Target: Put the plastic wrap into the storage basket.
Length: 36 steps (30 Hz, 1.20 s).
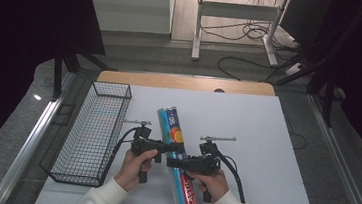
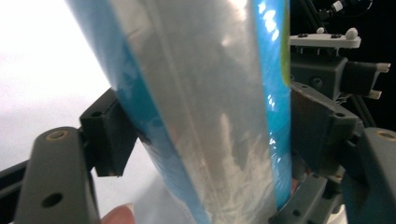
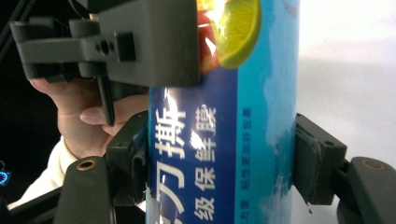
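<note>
A long blue roll package with a red near end lies lengthwise on the white table sheet, slightly raised at my hands. My left gripper reaches across it from the left, and its pads press both sides of the shiny wrap. Just nearer the person, my right gripper comes in from the right and is shut on the same package. In the right gripper view its pads clamp the printed blue label, with the left gripper's jaw block above them.
A black wire basket stands along the table's left side, close to the left hand. The table's wooden far edge lies beyond the sheet. Cables and a desk frame are on the floor behind.
</note>
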Each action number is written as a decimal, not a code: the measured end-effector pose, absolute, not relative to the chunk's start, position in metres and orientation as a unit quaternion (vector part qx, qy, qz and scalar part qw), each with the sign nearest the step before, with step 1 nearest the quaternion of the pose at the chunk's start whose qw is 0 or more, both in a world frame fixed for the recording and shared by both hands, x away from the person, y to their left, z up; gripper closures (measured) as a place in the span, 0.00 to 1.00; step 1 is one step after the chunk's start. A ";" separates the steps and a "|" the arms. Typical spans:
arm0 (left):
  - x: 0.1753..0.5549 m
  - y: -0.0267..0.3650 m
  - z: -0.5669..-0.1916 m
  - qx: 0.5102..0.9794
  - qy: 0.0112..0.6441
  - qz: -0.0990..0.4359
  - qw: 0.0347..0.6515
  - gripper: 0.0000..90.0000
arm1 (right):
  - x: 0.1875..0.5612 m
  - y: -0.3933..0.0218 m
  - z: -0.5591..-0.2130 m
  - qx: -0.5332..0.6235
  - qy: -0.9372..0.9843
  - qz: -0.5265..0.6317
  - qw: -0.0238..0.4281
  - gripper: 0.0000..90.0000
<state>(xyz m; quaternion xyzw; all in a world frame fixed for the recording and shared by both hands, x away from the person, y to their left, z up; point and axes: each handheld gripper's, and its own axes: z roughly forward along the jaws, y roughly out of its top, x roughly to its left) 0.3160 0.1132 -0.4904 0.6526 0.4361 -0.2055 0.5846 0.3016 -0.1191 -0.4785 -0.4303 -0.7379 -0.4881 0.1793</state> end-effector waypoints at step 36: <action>0.307 0.174 -0.450 0.594 0.442 -0.201 0.641 0.35 | 0.293 -0.245 -0.460 -0.444 -0.714 -0.538 0.053 0.15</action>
